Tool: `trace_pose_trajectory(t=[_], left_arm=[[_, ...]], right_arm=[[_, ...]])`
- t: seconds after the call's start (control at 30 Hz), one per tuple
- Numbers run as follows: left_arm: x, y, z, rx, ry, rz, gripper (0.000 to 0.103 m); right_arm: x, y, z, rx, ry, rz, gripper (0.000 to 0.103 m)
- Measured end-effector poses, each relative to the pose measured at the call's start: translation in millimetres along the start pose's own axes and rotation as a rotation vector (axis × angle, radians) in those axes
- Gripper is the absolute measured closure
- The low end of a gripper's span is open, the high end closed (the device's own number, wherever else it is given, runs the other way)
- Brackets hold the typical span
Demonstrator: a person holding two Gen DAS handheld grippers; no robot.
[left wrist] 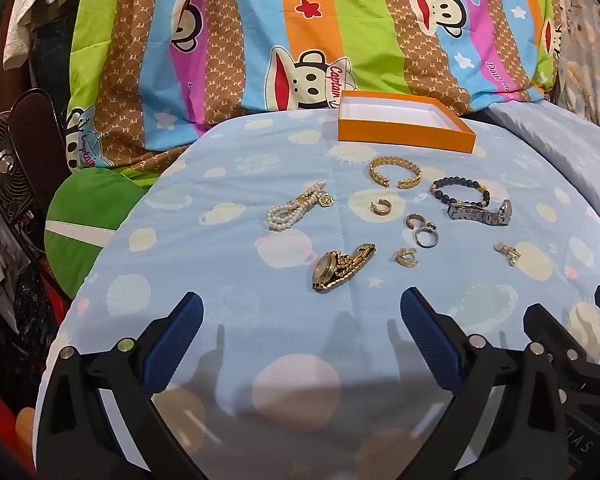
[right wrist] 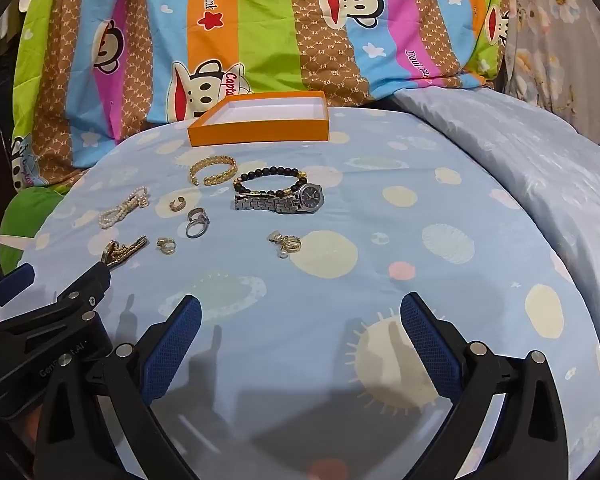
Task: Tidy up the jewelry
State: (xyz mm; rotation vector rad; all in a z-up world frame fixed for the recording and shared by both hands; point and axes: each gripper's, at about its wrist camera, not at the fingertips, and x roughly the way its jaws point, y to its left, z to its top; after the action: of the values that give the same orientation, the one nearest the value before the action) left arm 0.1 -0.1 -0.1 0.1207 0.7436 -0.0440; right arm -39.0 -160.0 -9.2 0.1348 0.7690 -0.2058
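Observation:
Jewelry lies scattered on a light-blue patterned sheet (left wrist: 220,264). An empty orange box (left wrist: 406,122) (right wrist: 260,120) with a white inside sits at the far side. In front of it lie a gold cuff (left wrist: 395,172), a black bead bracelet (right wrist: 270,181), a silver watch (right wrist: 280,200), a pearl bracelet (left wrist: 296,206), a gold watch (left wrist: 342,266) and several rings (left wrist: 420,230). Pearl earrings (right wrist: 286,243) lie apart to the right. My left gripper (left wrist: 300,320) hovers open just short of the gold watch. My right gripper (right wrist: 300,320) is open over bare sheet, nearer than the earrings.
A striped cartoon-monkey quilt (left wrist: 300,40) rises behind the box. A pale blue blanket (right wrist: 520,152) is bunched at the right. A small fan (left wrist: 4,176) and a green cushion (left wrist: 84,224) sit off the sheet's left edge, by hanging clothes.

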Motion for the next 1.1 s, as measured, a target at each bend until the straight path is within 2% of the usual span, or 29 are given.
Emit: trace_pose_trajectory(t=[0.4, 0.77, 1.1], left_arm=[[-0.5, -1.2, 0.1, 0.008, -0.006, 0.001, 0.009], [-12.9, -1.7, 1.2, 0.004, -0.059, 0.034, 0.010], [-9.7, 0.5, 2.5, 0.000, -0.049, 0.016, 0.010]], right_arm=[[1.0, -1.7, -2.9, 0.005, -0.003, 0.002, 0.005], [-2.3, 2.1, -0.4, 0.006, -0.019, 0.014, 0.005], [-6.8, -2.7, -0.9, 0.008, -0.033, -0.004, 0.005]])
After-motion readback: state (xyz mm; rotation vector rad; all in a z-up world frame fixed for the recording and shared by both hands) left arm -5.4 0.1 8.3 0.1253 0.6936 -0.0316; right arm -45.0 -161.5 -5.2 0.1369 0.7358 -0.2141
